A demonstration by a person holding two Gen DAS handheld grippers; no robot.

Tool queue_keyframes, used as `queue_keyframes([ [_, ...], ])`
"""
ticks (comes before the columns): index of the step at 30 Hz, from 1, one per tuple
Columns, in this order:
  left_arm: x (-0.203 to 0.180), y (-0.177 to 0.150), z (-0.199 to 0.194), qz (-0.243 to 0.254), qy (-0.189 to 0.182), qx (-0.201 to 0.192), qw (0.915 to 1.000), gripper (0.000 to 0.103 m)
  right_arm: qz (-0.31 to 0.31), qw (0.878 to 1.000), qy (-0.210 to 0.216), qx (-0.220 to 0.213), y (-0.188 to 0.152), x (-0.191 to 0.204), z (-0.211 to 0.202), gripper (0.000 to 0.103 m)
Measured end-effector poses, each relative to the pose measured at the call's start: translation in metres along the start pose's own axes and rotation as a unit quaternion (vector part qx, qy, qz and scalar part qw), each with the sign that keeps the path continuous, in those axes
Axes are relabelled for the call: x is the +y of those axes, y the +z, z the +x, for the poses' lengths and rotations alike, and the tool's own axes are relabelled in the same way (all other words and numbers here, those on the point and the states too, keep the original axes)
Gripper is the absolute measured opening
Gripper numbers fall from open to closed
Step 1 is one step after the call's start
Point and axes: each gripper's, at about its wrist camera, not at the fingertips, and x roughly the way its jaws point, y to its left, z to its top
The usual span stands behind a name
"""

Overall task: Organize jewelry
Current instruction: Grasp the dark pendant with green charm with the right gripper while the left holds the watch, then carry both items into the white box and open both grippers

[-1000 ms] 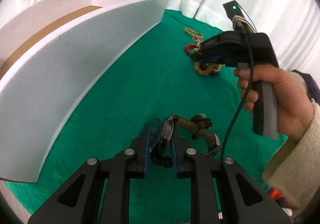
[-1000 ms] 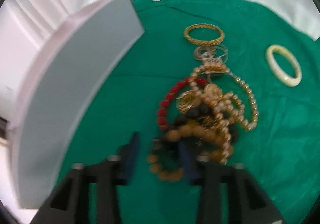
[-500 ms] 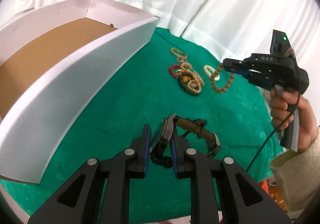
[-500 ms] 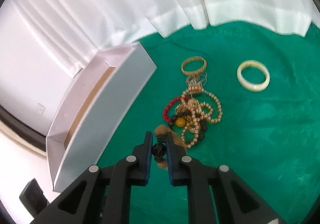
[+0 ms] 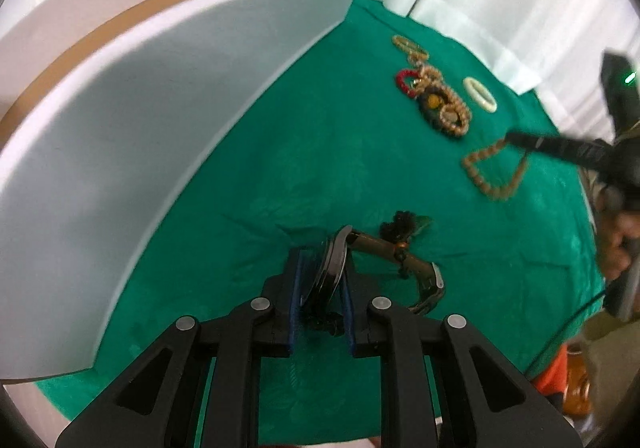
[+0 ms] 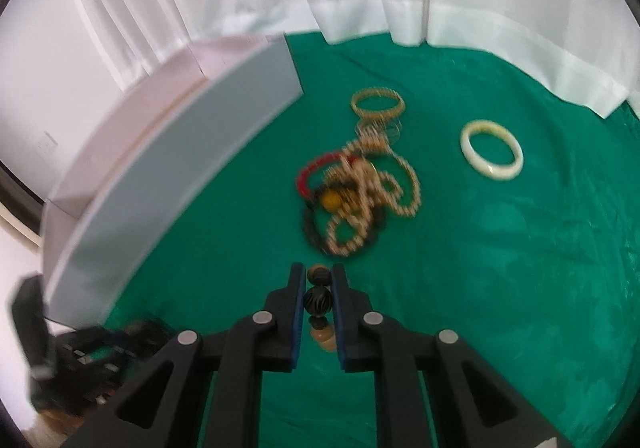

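My left gripper (image 5: 320, 256) is shut on the dark case of a wristwatch (image 5: 333, 268), whose brown strap trails right onto the green cloth (image 5: 320, 167). My right gripper (image 6: 318, 272) has its pads against the wooden bead bracelet (image 6: 318, 300), and its jaws are opening slightly. In the left wrist view that bracelet (image 5: 494, 173) hangs as a loop from the right gripper (image 5: 512, 136), above the cloth at the right. The white box (image 5: 160, 107) with a brown floor stands to the left.
A tangled pile of bead strands (image 6: 352, 195) lies mid-cloth, with a gold bangle (image 6: 376, 103) behind it and a cream bangle (image 6: 491, 149) to its right. A small dark charm (image 5: 400, 228) sits by the watch strap. White curtains hang behind the cloth.
The right gripper closed on the wooden bead bracelet in the pile, lifted it out and drew back toward the near right. The left gripper kept hold of the watch.
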Motion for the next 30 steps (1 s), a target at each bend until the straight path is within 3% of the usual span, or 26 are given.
queue_keyframes([
  [1,0.0,-0.001,-0.001,0.002,0.002,-0.004,1.0,0.016,-0.007,1.0,-0.025,0.017,-0.005,-0.002,0.008,0.033],
  [3,0.0,0.0,-0.002,0.002,0.002,-0.006,1.0,0.016,-0.009,0.999,-0.031,0.024,-0.011,-0.004,0.014,0.055],
  [6,-0.004,0.001,-0.001,0.011,0.015,-0.008,0.9998,0.016,-0.018,0.999,-0.034,0.012,-0.021,0.002,0.009,0.055],
  [9,-0.011,0.001,0.004,0.026,0.034,-0.009,0.999,0.016,0.028,0.993,0.108,0.03,-0.031,0.018,0.005,0.055],
  [11,-0.014,0.001,0.005,0.034,0.04,-0.011,0.9986,0.016,0.085,0.962,0.243,0.089,-0.039,0.034,0.02,0.055],
  [13,-0.013,0.0,0.003,0.036,0.041,-0.013,0.9985,0.016,0.101,0.948,0.277,0.123,-0.043,0.054,0.036,0.054],
  [18,-0.013,-0.005,0.0,0.044,0.048,-0.014,0.9978,0.016,0.111,0.954,0.238,0.145,-0.043,0.08,0.071,0.036],
  [19,-0.013,-0.007,0.0,0.045,0.047,-0.016,0.9977,0.016,0.126,0.953,0.234,0.144,-0.043,0.08,0.078,0.021],
  [20,-0.012,-0.008,-0.001,0.044,0.046,-0.016,0.9978,0.016,0.13,0.954,0.229,0.145,-0.042,0.08,0.08,0.014],
  [30,-0.009,-0.005,0.004,0.026,0.046,-0.013,0.9985,0.011,0.095,0.965,0.238,0.058,-0.023,0.069,0.015,0.014],
])
